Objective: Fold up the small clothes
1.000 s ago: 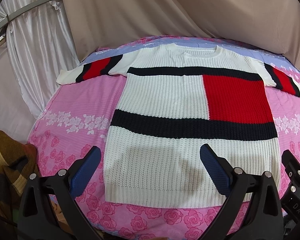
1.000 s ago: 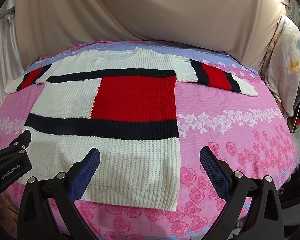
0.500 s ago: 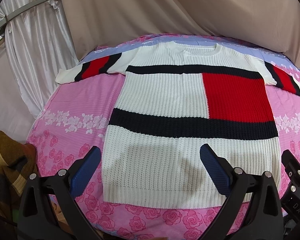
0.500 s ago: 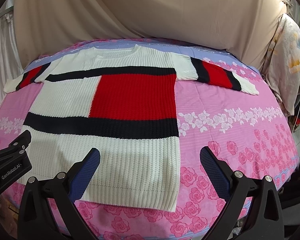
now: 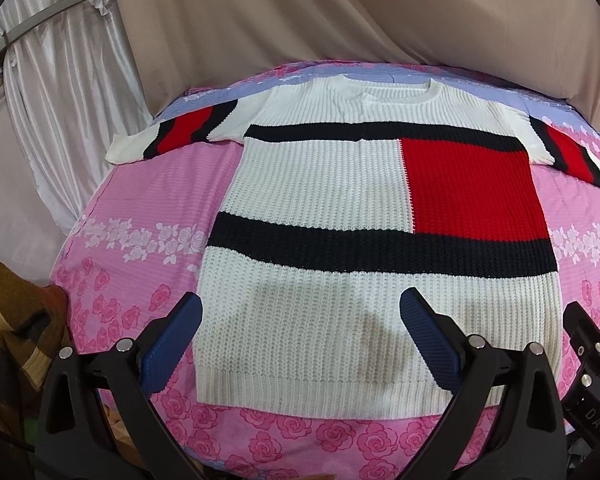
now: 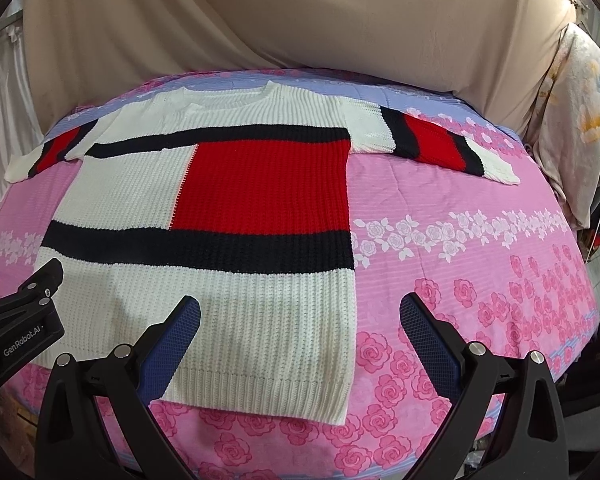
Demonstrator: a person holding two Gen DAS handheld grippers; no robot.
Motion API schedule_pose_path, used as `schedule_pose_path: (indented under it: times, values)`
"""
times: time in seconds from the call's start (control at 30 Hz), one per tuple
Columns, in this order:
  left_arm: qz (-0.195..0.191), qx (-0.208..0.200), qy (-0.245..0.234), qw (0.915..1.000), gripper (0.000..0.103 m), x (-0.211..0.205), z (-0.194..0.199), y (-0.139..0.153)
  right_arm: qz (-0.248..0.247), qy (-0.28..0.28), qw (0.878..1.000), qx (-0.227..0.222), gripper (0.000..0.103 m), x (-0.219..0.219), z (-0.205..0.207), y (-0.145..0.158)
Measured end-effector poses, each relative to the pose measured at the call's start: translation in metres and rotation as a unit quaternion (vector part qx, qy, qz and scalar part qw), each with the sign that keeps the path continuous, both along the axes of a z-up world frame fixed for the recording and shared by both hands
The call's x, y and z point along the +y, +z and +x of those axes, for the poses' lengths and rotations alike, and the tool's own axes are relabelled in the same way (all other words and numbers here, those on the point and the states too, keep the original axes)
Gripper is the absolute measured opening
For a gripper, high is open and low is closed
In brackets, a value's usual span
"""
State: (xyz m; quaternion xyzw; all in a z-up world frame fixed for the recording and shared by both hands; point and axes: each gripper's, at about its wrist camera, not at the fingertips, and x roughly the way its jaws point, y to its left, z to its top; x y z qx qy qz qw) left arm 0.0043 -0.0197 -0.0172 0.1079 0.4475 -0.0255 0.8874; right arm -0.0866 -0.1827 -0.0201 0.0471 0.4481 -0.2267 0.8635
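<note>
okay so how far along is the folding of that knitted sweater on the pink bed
Done: the sweater lies flat and face up on the pink floral sheet, both sleeves spread out to the sides. In hand: nothing; the left gripper and right gripper are open above the hem, each straddling a bottom corner. Left: every fold, since no sleeve or side has been turned in yet.
</note>
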Motion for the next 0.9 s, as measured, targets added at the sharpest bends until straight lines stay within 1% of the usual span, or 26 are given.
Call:
schedule_pose_path:
  times: [0.2,0.4,0.47,0.57,0.6,0.67,0.7,0.77,0.83,0.9]
  values:
    - [0.004,0.010,-0.003,0.9999,0.097,-0.013,0.005,-0.005,0.007,-0.007,1.000,0.008,0.098,-0.018,0.001,-0.005]
    - [0.005,0.019,-0.003,0.9998,0.097,-0.031,0.012,-0.010,0.021,-0.023,0.999,0.013,0.098,-0.048,0.000,-0.011]
    - [0.005,0.019,-0.004,0.9998,0.097,-0.041,0.015,-0.011,0.022,-0.019,1.000,0.006,0.098,-0.059,-0.001,-0.011]
    - [-0.003,0.018,-0.006,0.9998,0.097,-0.052,0.022,-0.007,0.029,-0.008,0.999,-0.026,0.098,-0.092,-0.004,-0.007]
    - [-0.008,0.018,-0.005,0.9998,0.097,-0.056,0.024,-0.004,0.035,-0.009,0.999,-0.039,0.098,-0.110,-0.004,-0.005]
    - [-0.024,0.015,-0.002,0.9996,0.097,-0.062,0.030,0.002,0.061,-0.022,0.995,-0.074,0.097,-0.165,-0.005,-0.003]
    - [-0.031,0.015,-0.001,0.9994,0.097,-0.065,0.033,0.004,0.077,-0.034,0.993,-0.084,0.097,-0.195,-0.004,-0.004]
    - [-0.046,0.022,-0.008,0.9987,0.097,-0.075,0.040,0.007,0.112,-0.089,0.985,-0.095,0.097,-0.271,-0.001,-0.010]
    - [-0.050,0.027,-0.004,0.9984,0.097,-0.086,0.045,0.008,0.141,-0.148,0.972,-0.115,0.094,-0.344,0.000,-0.018]
    - [-0.051,0.030,0.004,0.9982,0.097,-0.095,0.048,0.006,0.150,-0.184,0.963,-0.130,0.089,-0.398,0.004,-0.024]
